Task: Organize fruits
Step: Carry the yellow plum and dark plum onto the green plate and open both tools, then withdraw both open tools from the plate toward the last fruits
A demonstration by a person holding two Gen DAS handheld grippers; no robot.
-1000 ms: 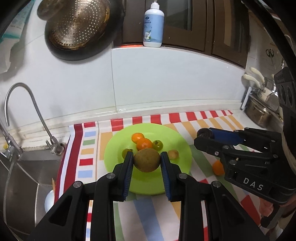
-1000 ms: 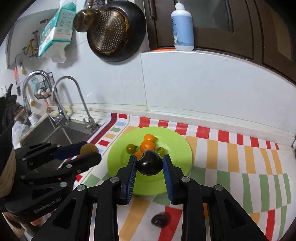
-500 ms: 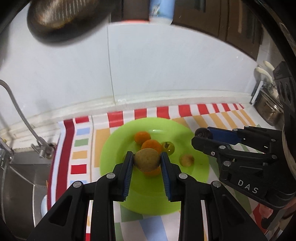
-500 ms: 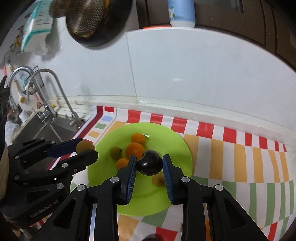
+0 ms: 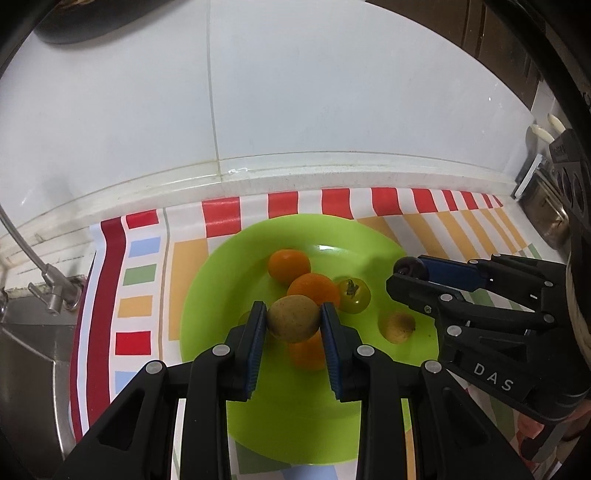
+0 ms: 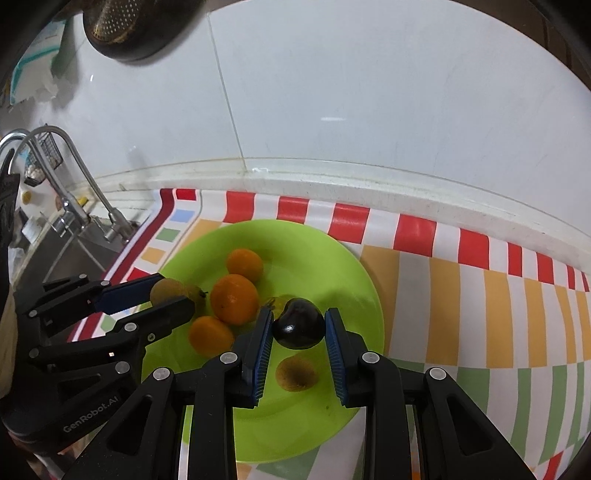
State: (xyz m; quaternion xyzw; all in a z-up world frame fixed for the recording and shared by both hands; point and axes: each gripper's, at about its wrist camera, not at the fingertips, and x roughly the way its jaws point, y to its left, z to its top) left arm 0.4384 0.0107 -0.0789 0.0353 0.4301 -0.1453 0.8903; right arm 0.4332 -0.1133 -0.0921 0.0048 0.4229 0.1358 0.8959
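A lime-green plate (image 5: 207, 295) (image 6: 332, 258) lies on a striped mat and holds three oranges (image 5: 289, 266) (image 6: 234, 299), a green tomato (image 5: 354, 295) and a small brown fruit (image 5: 397, 326) (image 6: 295, 373). My left gripper (image 5: 293, 310) is shut on a round brown fruit (image 5: 293, 319) and hangs over the plate's middle. My right gripper (image 6: 298, 314) is shut on a dark plum (image 6: 298, 324) above the plate's right half. In the right wrist view the left gripper (image 6: 171, 290) enters from the left over the plate's rim. The left wrist view shows the right gripper (image 5: 402, 275) at the plate's right edge.
The striped mat (image 6: 461, 295) covers the counter up to a white tiled wall. A sink (image 5: 22, 350) with a faucet (image 6: 74, 155) lies to the left. A dark pan (image 6: 122, 29) hangs on the wall above. Metal pots (image 5: 546, 206) stand at the far right.
Both grippers have come forward and down over the plate, each still shut on its fruit. The plate now looks larger and nearer, and the bottle on the ledge has left the view.
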